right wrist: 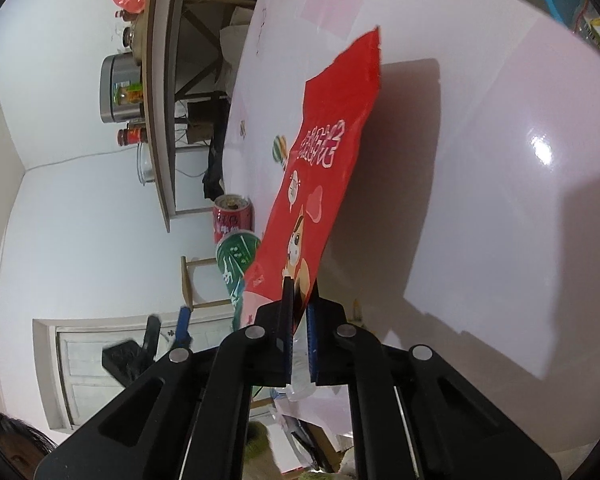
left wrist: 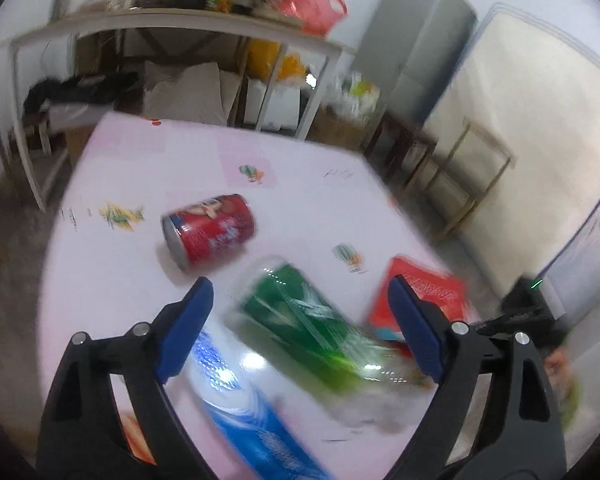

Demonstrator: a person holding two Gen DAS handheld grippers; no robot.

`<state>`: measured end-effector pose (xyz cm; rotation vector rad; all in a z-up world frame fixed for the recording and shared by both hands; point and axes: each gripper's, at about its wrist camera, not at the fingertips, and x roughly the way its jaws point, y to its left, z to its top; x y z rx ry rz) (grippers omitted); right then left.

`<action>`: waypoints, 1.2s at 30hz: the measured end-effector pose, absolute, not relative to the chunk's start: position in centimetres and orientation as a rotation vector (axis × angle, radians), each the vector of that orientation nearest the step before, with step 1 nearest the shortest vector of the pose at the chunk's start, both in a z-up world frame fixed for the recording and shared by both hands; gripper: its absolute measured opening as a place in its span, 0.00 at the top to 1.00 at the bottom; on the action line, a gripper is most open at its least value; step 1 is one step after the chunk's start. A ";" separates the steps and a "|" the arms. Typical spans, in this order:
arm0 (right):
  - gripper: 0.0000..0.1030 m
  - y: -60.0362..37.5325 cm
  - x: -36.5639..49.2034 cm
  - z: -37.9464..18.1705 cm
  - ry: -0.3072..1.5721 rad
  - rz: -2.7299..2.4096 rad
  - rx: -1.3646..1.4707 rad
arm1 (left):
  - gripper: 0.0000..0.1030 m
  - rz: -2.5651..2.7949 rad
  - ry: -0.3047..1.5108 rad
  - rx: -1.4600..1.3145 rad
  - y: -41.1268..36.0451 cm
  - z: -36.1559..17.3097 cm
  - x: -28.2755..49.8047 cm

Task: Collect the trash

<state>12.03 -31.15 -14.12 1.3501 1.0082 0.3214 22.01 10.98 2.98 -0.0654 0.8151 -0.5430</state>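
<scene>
Right gripper (right wrist: 299, 292) jaws pinch the red wrapper (right wrist: 324, 168) for lifting; left gripper (left wrist: 300, 308) jaws, wide, straddle the green bottle (left wrist: 300, 320).

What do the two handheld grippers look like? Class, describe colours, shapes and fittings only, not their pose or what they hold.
Both look alike. The left gripper has glossy black plastic linkage arms with triangular cut-outs, round silver pivot pins, and flat blue fingers. The right gripper has the same black frame and silver pins; its fingers show ribbed blue edges. No cables, labels or sleeves are visible.
</scene>
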 end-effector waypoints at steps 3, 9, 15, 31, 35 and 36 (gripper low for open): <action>0.94 -31.5 12.2 -14.3 1.019 0.311 1.341 | 0.17 -0.480 0.847 0.184 8.9 2.4 25.8; 0.94 -31.9 12.3 -15.0 1.034 0.303 1.360 | 0.17 -0.488 0.952 0.508 4.8 0.4 32.2; 0.94 -32.2 12.4 -14.9 1.024 0.304 1.372 | 0.17 -0.479 1.099 0.761 1.4 -4.1 36.4; 0.94 -33.2 11.5 -14.9 1.002 0.301 1.387 | 0.33 -0.484 1.143 0.552 2.4 -2.6 37.9; 0.94 -33.3 11.3 -14.9 0.998 0.293 1.392 | 0.36 -0.600 1.043 0.381 1.5 0.6 36.2; 0.94 -33.3 11.2 -14.8 0.994 0.290 1.389 | 0.37 -0.626 1.025 0.351 1.3 1.2 35.6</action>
